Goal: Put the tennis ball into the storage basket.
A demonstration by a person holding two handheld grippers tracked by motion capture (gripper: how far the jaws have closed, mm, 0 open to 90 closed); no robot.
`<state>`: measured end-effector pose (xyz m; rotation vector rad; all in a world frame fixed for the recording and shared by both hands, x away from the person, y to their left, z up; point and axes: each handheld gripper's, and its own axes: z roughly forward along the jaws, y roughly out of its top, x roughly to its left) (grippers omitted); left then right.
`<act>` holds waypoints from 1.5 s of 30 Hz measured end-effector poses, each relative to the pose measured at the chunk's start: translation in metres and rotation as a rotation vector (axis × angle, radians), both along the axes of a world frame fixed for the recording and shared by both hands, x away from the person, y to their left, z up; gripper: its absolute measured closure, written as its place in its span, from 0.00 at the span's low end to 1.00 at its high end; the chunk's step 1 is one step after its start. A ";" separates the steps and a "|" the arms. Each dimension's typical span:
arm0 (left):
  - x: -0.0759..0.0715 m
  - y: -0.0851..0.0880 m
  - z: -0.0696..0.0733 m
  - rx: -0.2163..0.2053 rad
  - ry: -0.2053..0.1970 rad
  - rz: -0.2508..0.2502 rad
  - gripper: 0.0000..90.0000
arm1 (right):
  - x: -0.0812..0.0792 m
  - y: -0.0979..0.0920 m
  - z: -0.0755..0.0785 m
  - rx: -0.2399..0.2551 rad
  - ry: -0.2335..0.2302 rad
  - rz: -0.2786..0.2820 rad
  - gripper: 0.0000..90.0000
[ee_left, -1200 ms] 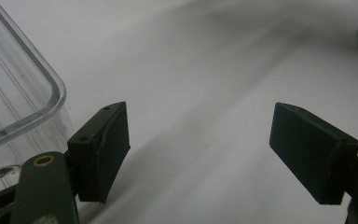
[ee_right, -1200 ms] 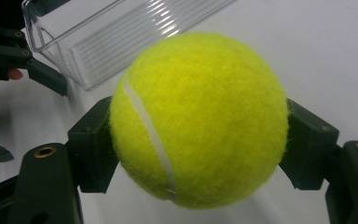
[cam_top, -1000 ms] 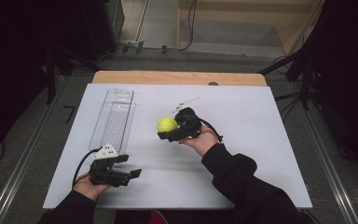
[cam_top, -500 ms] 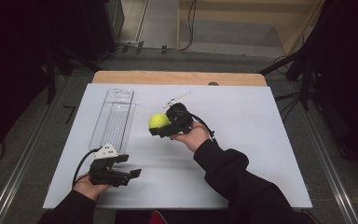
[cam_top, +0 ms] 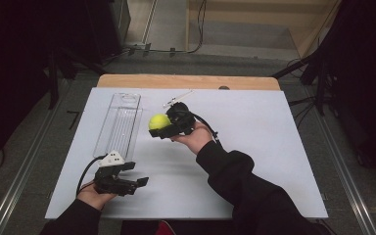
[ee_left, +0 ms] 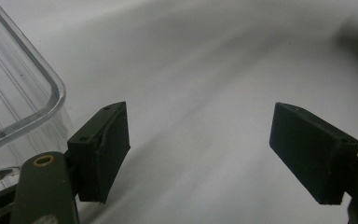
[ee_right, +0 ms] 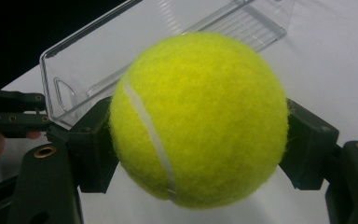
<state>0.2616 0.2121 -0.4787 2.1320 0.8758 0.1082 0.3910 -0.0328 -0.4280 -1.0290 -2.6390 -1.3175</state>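
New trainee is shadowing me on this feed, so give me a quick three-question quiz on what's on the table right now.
1. True or false: the right claw is shut on the tennis ball.
2. What stands between the left claw pads: A) a ball, B) nothing, C) a pen?
3. Which object lies left of the ball in the high view?

Key: 1 true; 2 B; 3 the clear plastic tray.

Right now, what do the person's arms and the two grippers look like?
Both arms wear dark long sleeves. Each hand holds a black two-jaw gripper with blocky, flat black pads. The left gripper carries a grey three-cornered plate on top and trails a black cable. The right gripper also trails a black cable.
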 end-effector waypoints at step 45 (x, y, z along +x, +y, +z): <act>0.001 0.001 -0.001 -0.005 0.005 -0.006 0.23 | 0.032 0.073 0.017 0.003 -0.039 0.009 0.26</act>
